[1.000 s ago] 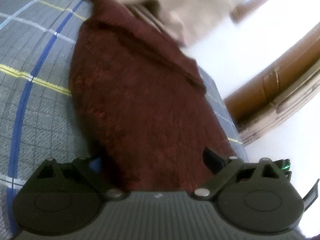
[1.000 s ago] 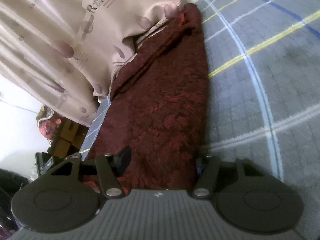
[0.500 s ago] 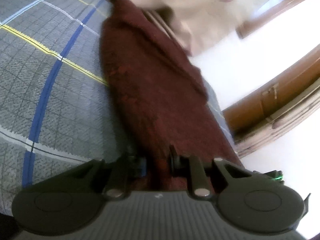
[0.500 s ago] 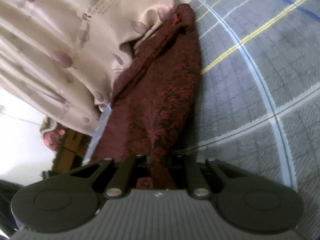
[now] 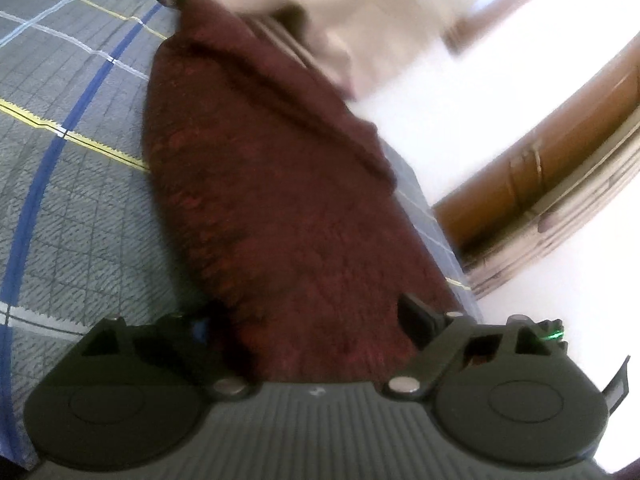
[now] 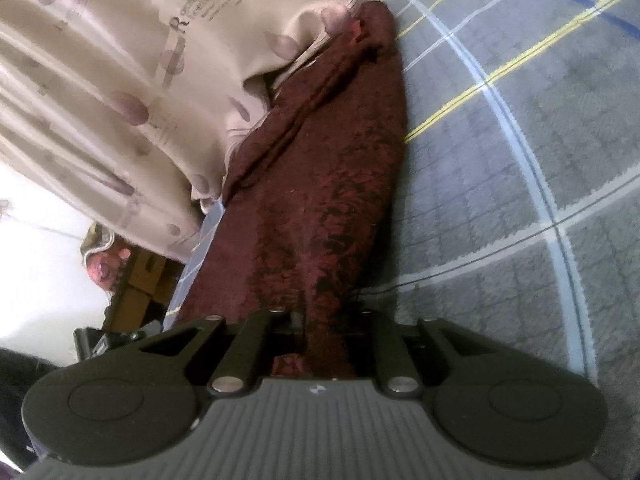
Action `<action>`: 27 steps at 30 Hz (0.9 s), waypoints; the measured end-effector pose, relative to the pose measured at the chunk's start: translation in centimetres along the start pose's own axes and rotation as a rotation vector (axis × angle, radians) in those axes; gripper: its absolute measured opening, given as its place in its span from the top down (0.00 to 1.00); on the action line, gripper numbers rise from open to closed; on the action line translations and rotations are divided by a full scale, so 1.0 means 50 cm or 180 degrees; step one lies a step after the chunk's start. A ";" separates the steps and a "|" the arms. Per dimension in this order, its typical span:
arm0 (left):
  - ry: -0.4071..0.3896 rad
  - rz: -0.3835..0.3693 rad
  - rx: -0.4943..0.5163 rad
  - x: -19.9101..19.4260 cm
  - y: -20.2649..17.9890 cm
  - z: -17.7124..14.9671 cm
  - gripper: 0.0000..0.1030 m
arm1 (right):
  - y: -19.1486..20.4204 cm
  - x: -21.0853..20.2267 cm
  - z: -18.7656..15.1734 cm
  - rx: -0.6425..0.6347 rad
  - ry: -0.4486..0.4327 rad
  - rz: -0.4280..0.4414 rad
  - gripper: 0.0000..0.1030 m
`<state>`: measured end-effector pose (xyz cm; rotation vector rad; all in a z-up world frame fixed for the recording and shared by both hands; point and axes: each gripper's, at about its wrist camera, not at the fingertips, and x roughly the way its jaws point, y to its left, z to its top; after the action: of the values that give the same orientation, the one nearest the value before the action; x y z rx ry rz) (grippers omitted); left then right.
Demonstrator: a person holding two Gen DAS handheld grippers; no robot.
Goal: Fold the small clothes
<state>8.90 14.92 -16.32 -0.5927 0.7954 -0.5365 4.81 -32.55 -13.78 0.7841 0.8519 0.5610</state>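
A dark red knitted garment (image 5: 272,184) lies stretched out along the edge of a grey checked bedcover (image 5: 80,200). My left gripper (image 5: 308,318) sits at its near end with the jaws spreading wide; the cloth lies between the fingers and the pads do not press it. In the right wrist view the same garment (image 6: 320,184) runs away from my right gripper (image 6: 328,316), whose narrow jaws pinch a raised fold of it and are easing apart slightly. The fingertips are partly hidden by the cloth.
A beige patterned curtain (image 6: 120,80) hangs over the garment's far end and shows blurred in the left view (image 5: 340,8). The bedcover (image 6: 520,160) spreads to the right. Brown wooden furniture (image 5: 540,184) stands beyond the bed's edge.
The left gripper pinched shut on the garment's end half a second ago and now stands wide again. The right gripper closed from partly open onto a fold and keeps it.
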 end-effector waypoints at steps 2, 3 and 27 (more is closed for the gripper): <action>0.0000 0.0094 -0.0023 -0.003 0.005 -0.005 0.74 | 0.005 0.001 -0.003 -0.0034 -0.0010 -0.0037 0.82; 0.0047 0.0204 -0.0060 0.003 0.010 -0.007 0.87 | 0.007 0.002 -0.004 -0.0057 -0.0015 -0.0062 0.84; -0.0435 0.0021 -0.0425 -0.144 0.012 -0.082 0.88 | 0.045 -0.068 -0.059 0.0042 -0.0254 0.0398 0.87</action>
<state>1.61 18.80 -15.46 -0.7419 0.7070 -0.4342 0.23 -32.50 -11.74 0.8705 0.7372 0.6308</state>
